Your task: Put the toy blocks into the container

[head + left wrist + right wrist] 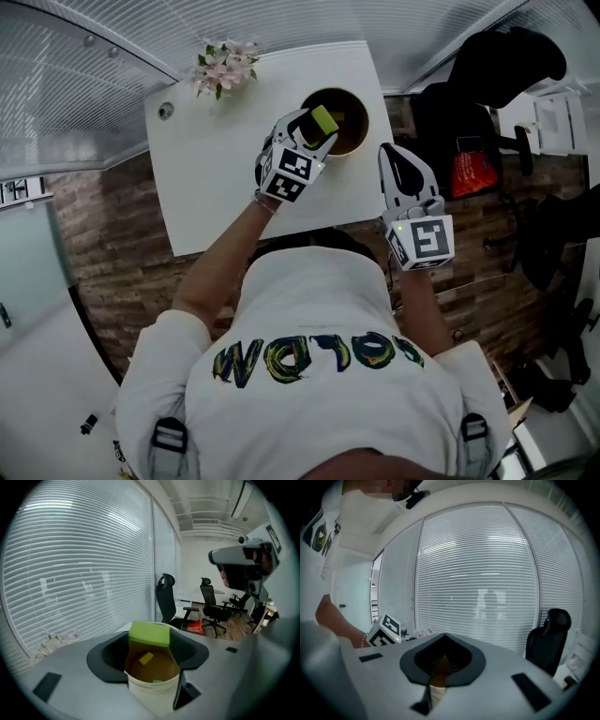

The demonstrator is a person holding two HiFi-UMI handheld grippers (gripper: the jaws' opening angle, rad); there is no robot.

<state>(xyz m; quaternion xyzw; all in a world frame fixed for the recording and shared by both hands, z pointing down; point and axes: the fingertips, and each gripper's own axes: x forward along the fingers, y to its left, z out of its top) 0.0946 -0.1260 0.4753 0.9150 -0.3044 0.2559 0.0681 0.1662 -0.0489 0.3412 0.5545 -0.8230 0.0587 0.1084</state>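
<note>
A round paper container (349, 120) with a brown inside stands near the far right edge of the white table (216, 178). My left gripper (317, 129) hangs over its rim, shut on a green block (325, 119). In the left gripper view the green block (149, 633) sits between the jaws of the left gripper (149, 648), right above the container (152, 693). A small yellow block (146, 657) lies on the container's bottom. My right gripper (393, 156) is at the table's right edge, beside the container, shut and holding nothing. In its own view the right gripper (439, 666) leaves only a thin slit.
A bunch of pink flowers (223, 66) lies at the table's far edge, with a round cable hole (166, 111) at the far left corner. A black office chair (487, 89) and a red bag (473, 173) stand to the right of the table.
</note>
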